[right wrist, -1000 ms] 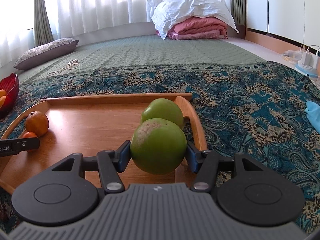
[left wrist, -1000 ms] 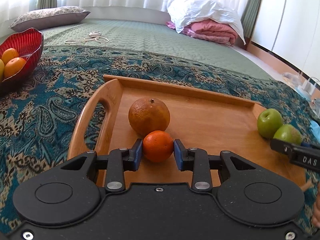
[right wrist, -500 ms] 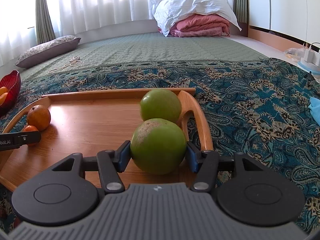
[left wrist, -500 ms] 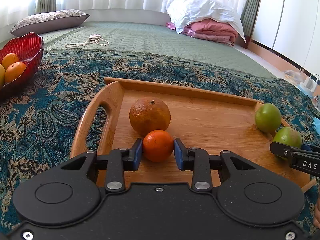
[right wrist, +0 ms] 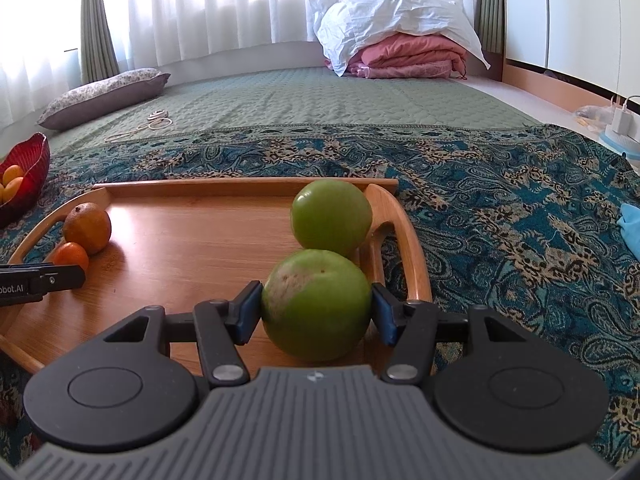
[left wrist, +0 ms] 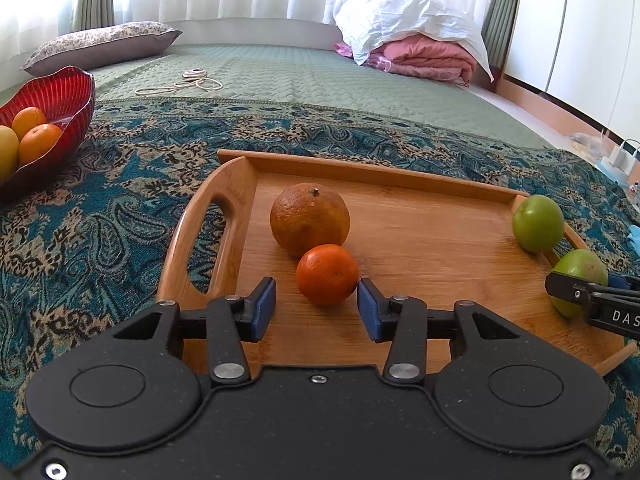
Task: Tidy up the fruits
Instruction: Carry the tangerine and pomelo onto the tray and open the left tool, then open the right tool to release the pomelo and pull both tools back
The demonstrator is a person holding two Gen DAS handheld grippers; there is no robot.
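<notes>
A wooden tray (left wrist: 420, 216) lies on the patterned blanket. My left gripper (left wrist: 316, 310) is open; a small orange (left wrist: 327, 274) rests on the tray just ahead of its pads, against a big orange (left wrist: 309, 218). My right gripper (right wrist: 316, 312) has its pads against a green apple (right wrist: 316, 304) that rests on the tray (right wrist: 192, 240) beside a second green apple (right wrist: 331, 218) at the right handle. Both apples show in the left wrist view, the far one (left wrist: 538, 223) and the held one (left wrist: 580, 276).
A red glass bowl (left wrist: 60, 96) with oranges stands at the left on the blanket, also in the right wrist view (right wrist: 30, 160). A coiled cord (left wrist: 192, 82), a pillow (left wrist: 104, 42) and folded bedding (left wrist: 412, 46) lie farther back. A blue cloth (right wrist: 632, 228) lies at the right.
My left gripper has opened and let go of the small orange, which now rests on the tray. My right gripper has lowered the apple onto the tray beside the other apple.
</notes>
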